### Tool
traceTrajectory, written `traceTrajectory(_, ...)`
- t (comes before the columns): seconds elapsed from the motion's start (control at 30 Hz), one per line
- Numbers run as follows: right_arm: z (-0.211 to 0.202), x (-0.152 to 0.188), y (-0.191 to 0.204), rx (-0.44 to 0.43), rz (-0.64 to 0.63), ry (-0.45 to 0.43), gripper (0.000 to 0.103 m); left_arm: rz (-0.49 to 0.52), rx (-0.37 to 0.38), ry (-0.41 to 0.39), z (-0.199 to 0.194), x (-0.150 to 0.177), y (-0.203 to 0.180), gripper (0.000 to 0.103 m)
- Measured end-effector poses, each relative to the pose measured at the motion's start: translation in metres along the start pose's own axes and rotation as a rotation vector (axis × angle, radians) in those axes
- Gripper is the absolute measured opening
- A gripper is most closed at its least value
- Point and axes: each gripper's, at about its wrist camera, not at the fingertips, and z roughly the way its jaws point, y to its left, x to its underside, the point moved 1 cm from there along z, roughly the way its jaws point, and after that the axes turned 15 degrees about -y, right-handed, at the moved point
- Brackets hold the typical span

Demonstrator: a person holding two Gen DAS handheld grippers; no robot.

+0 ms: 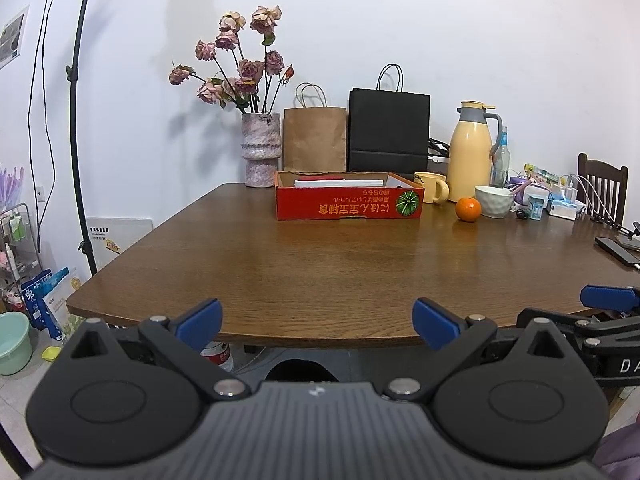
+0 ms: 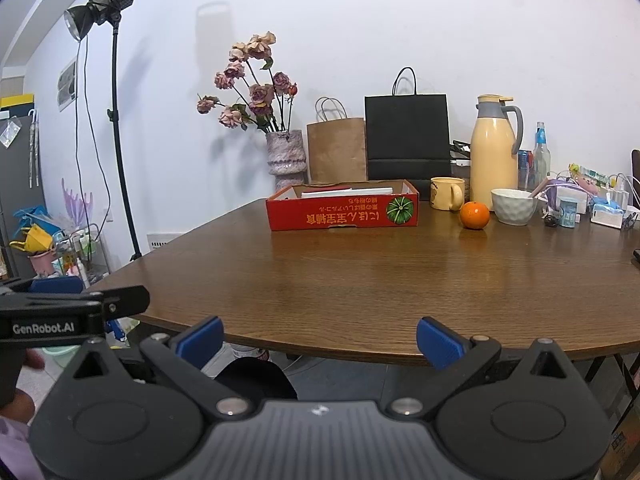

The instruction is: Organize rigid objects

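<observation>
Hovering at the near edge of a wooden table, left gripper and right gripper, both spread apart, empty.
Resting at the far side: red cardboard box, orange just right of it, beside a white bowl.

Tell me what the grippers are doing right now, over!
Left gripper open, empty, at near table edge. Right gripper open, empty, alongside. Red box far across the table. Nothing in the way.

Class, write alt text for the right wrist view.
The open right gripper hangs at the near edge of a wooden table, empty. Across it stand a red cardboard box, an orange, a white bowl and a yellow mug.
</observation>
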Motion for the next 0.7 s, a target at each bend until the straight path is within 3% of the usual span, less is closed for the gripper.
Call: traceTrajectory(0.7, 0.0013, 0.0011, 0.0002, 0.000, 0.003, 0.001, 0.103, 0.008, 0.005, -0.005, 0.0006, -0.0003, 0.0035, 0.103)
